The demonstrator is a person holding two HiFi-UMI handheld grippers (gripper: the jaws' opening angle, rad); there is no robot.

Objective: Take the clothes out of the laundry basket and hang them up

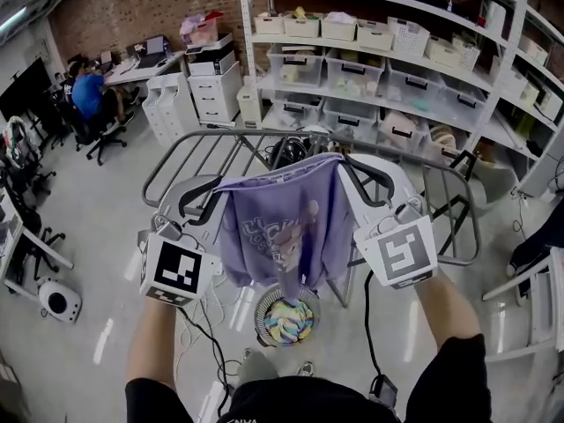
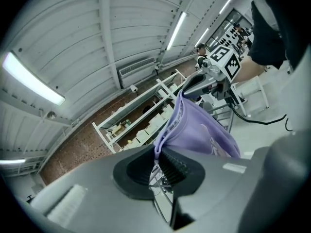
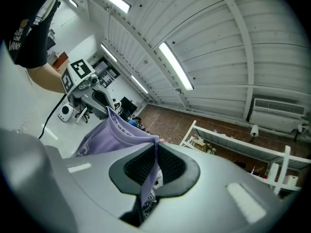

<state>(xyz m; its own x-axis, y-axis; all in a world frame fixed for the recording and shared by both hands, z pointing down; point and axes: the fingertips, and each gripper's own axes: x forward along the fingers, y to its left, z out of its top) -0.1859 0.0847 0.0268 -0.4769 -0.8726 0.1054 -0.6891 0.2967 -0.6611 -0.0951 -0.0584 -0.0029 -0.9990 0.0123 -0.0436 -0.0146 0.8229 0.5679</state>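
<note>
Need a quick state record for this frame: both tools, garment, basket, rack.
left tool: shut on one top corner of the lilac printed fabric garment
right tool: shut on the other top corner
garment: spread between both tools, hanging free
basket: round wire laundry basket on the floor below the garment, colourful clothes inside
rack: grey metal folding drying rack behind the garment; garment not yet hung on it

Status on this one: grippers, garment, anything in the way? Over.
Left gripper shut on purple shirt, right gripper shut on it too. Shirt spread between them, above laundry basket. Drying rack right behind; nothing seen blocking.
</note>
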